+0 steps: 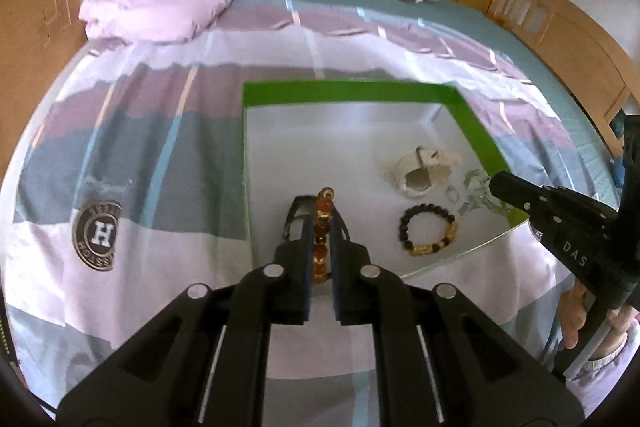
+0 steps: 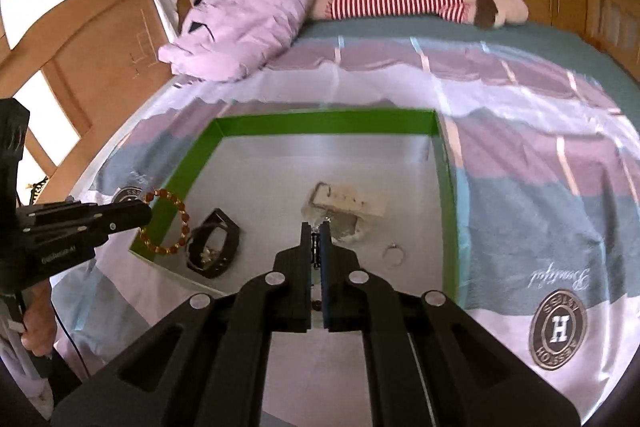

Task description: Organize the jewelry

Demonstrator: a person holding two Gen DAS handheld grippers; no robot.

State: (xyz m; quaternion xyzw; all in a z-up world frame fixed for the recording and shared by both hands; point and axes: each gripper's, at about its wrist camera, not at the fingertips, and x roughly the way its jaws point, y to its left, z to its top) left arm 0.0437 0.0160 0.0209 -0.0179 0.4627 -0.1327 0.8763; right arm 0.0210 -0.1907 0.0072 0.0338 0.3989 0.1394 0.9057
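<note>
Left hand-held gripper point(image 1: 323, 223) clamping amber bracelet point(image 1: 323, 223) over tray's near edge point(image 1: 460, 253), right hand-held gripper point(image 2: 316, 227) closed, perhaps pinching chain.

The left gripper point(image 1: 323, 223) is clamping an amber bead bracelet point(image 1: 322, 227) between its fingers. The right gripper point(image 2: 316, 239) is pinching a dark beaded strand point(image 2: 316, 253), jaws nearly together.

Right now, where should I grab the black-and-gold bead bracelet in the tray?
Come straight down on the black-and-gold bead bracelet: it lies flat as an open loop on the tray. Put one tong inside, one outside, across the black beads on its uncrowded left.
</note>
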